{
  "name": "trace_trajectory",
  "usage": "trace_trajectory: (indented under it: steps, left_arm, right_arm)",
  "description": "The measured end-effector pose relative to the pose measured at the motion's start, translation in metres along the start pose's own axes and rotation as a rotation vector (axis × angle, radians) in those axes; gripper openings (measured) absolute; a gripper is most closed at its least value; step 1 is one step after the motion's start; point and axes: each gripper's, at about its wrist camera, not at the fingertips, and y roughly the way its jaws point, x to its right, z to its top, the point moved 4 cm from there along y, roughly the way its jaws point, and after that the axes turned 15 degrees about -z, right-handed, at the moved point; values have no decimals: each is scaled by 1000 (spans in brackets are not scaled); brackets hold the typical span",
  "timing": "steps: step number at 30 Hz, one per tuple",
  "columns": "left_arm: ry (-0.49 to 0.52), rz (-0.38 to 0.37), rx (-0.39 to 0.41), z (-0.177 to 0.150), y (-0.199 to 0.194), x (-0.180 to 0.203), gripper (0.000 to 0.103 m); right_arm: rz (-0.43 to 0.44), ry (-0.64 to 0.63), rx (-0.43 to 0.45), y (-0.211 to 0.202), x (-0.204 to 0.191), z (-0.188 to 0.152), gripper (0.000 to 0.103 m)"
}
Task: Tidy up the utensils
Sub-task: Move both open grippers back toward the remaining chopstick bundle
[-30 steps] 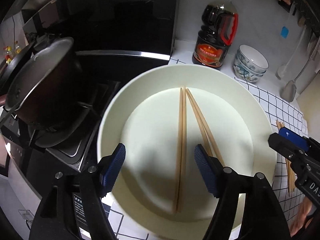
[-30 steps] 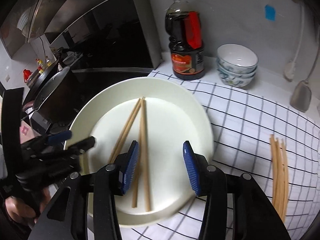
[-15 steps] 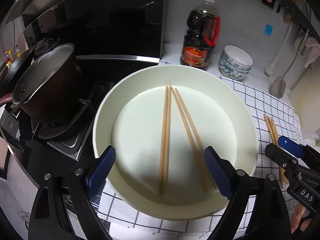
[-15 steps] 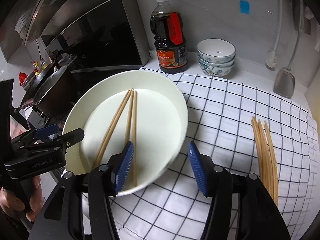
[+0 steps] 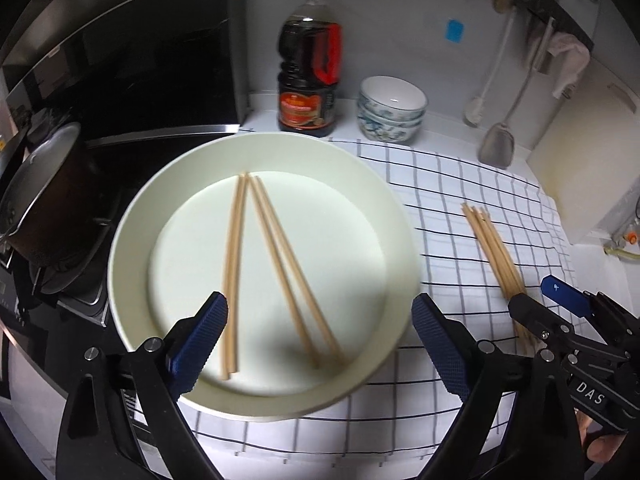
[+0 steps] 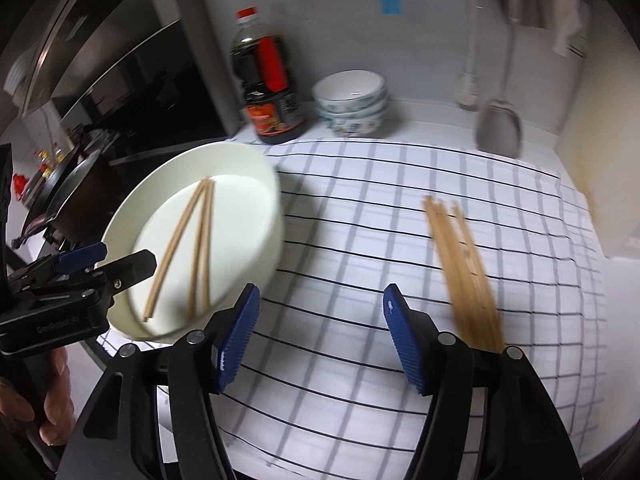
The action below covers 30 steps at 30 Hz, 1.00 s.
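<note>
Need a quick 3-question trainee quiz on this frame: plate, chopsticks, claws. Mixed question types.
1. True or false: the left claw is shut on a chopstick.
2. Multiple choice: the loose chopstick bundle lies on A) the plate, B) the checked cloth, C) the stove.
3. Fill in: the chopsticks in the plate lie as two pairs whose far ends ____.

Key:
1. False. Both it and the right claw are open and hold nothing, their jaws having just been opening.
2. B, the checked cloth.
3. Meet, forming a V: plate chopsticks.
</note>
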Motion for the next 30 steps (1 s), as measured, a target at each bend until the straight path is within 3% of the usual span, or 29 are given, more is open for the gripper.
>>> trace_trajectory:
  steps: [11,21,30]
  left_arm:
    - [96,-100,-10,1,28,80,92]
    - [118,-96,-44,-4,67,127,93]
    - [130,-103,-79,-16,105,152,93]
  right_arm:
    - [-103,85,7,-3,81,-26,62]
    - [-171,118,-3,17,149,-45,64]
    - [-188,107,-8,44,177,-56,75]
